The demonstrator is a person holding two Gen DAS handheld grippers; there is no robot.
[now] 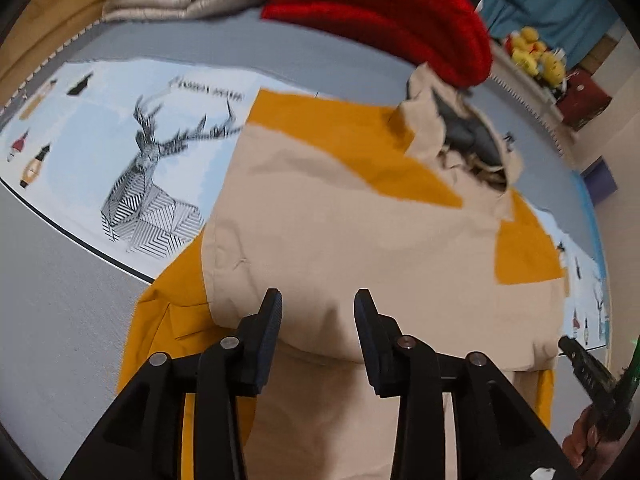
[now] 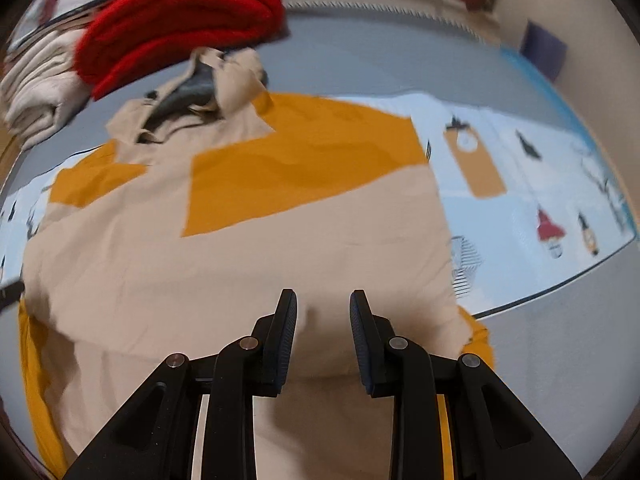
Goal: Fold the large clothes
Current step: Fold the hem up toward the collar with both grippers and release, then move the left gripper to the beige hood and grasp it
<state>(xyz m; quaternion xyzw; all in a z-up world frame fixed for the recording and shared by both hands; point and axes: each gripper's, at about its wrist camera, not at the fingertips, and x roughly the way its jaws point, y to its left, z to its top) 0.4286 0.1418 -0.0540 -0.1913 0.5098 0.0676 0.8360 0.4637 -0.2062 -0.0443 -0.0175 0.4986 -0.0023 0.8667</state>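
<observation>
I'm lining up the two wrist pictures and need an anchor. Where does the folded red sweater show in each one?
Left wrist view: the red sweater fills the top centre to upper right, just above the jacket's hood.
Right wrist view: the red sweater sits at the upper left, again just above the hood.
Shared landmark: the beige and mustard jacket, hood end pointing at the sweater.
</observation>
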